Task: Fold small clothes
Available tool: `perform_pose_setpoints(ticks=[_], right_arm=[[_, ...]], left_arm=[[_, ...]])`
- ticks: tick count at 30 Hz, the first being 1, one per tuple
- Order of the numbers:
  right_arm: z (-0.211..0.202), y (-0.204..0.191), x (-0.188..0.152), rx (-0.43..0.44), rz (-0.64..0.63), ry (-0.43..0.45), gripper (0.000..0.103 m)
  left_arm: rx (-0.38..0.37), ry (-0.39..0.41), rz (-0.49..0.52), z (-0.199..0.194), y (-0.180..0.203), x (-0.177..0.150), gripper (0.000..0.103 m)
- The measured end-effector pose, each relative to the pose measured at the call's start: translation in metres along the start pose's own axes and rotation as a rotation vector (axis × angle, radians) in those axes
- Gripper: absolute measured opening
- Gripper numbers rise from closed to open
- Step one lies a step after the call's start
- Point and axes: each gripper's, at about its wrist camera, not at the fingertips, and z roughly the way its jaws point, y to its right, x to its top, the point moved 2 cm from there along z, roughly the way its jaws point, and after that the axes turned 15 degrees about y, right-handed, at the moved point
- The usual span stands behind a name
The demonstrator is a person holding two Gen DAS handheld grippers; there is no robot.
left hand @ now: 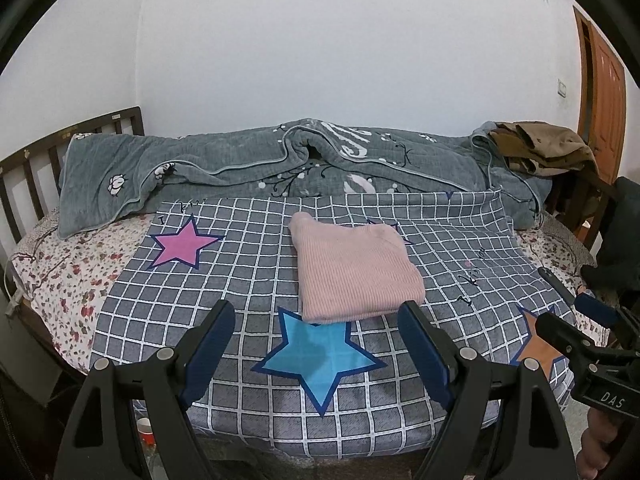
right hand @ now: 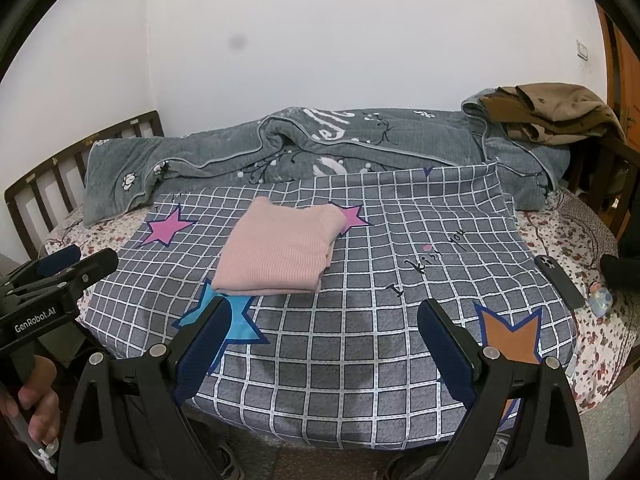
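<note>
Across the middle of both views there's a grey checked sheet (left hand: 248,280) with stars printed on it, spread over the bed, and a rumpled grey quilt (left hand: 248,160) bunched along the far side. Centre of frame, the pink sweater (left hand: 354,272) sits folded into a neat rectangle on that sheet, nothing touching it. Bottom of the frame, the left gripper (left hand: 316,340) hangs with its jaws wide apart, empty. Same deal for the right gripper (right hand: 324,340). A dark phone (right hand: 558,280) lies at the right edge.
</note>
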Motion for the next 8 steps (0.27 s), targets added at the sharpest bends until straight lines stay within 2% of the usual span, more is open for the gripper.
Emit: perform_pose_setpoints(ticks=[8], right_arm=[[0.0014, -0.01, -0.0017, 0.01, -0.019, -0.002, 0.093]], left_arm=[[0.007, 0.004, -0.018, 0.0035, -0.0046, -0.0006, 0.083]])
